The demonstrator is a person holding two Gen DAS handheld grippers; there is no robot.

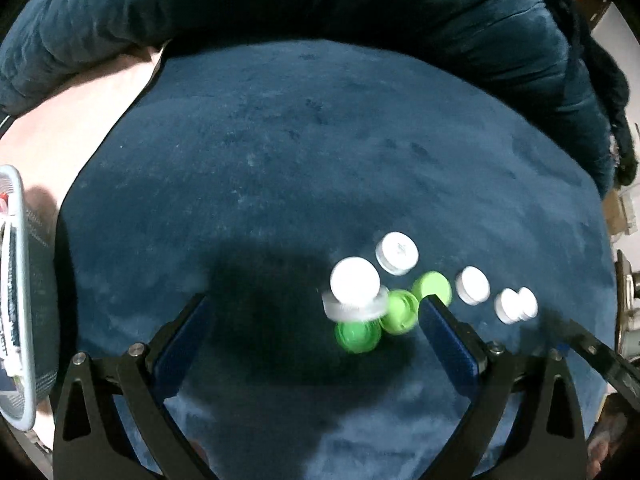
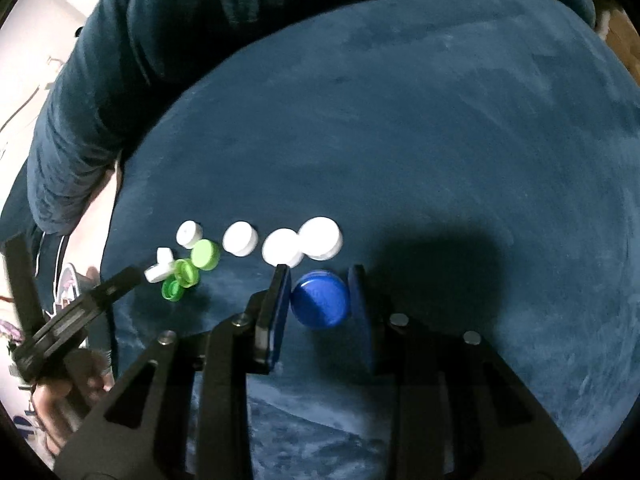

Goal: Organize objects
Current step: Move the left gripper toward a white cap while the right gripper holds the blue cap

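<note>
The right fingers [image 2: 280, 308] stand either side of the blue cap [image 2: 320, 299], one pad at each flank. They look to touch or nearly touch it, but whether they truly grip it I cannot tell. The cap is round, so it has no long axis; it lies dead ahead between the pads, flat side up, over the blue cushion [image 2: 440, 140].

Just beyond the blue cap runs a row of white caps [image 2: 322, 238], the nearest two overlapping. Further left of it sits a clump of green caps [image 2: 205, 254] with two more white ones mixed in.

The left gripper [image 1: 316, 320] is spread wide and holds nothing. Its right pad ends just beside the green caps [image 1: 398, 310], which lie ahead and to its right, so the left hand is nearer that clump and the right hand nearer the blue cap.

The left view is motion-blurred and does not show the blue cap. It alone shows a pale basket [image 1: 18, 300] at the cushion's left edge. The right view alone shows the whole row in order.
</note>
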